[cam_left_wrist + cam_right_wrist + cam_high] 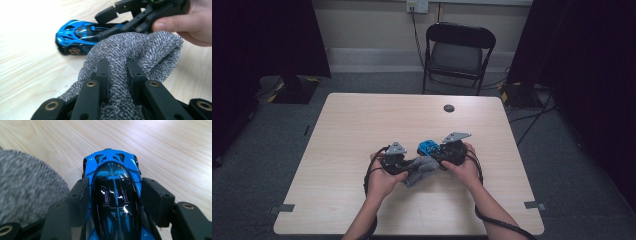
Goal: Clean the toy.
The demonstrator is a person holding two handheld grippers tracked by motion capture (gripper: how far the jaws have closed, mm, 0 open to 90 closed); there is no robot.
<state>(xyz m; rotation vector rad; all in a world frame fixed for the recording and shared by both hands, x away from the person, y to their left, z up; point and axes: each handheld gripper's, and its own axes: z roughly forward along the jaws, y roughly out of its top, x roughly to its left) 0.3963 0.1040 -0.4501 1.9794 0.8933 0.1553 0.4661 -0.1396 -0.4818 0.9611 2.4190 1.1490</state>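
Right hand-held gripper (113, 195) clamps the blue car (113, 202) steady on the table (362, 130), centre-front, while left hand-held gripper (117, 72), pinched on the cloth (130, 50) at the car's 8 o'clock, seems ready to wipe it.

Left gripper (117, 72) clamped, right gripper (115, 195) gripping (half-spread)

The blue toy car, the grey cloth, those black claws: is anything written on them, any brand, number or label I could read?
No readable text anywhere.
Blue toy car: glossy black and blue bodywork, no letters or numbers.
Grey cloth: plain knit, no tag showing.
Left gripper, right gripper: bare black jaws, no markings.
Wall socket: too small to read.
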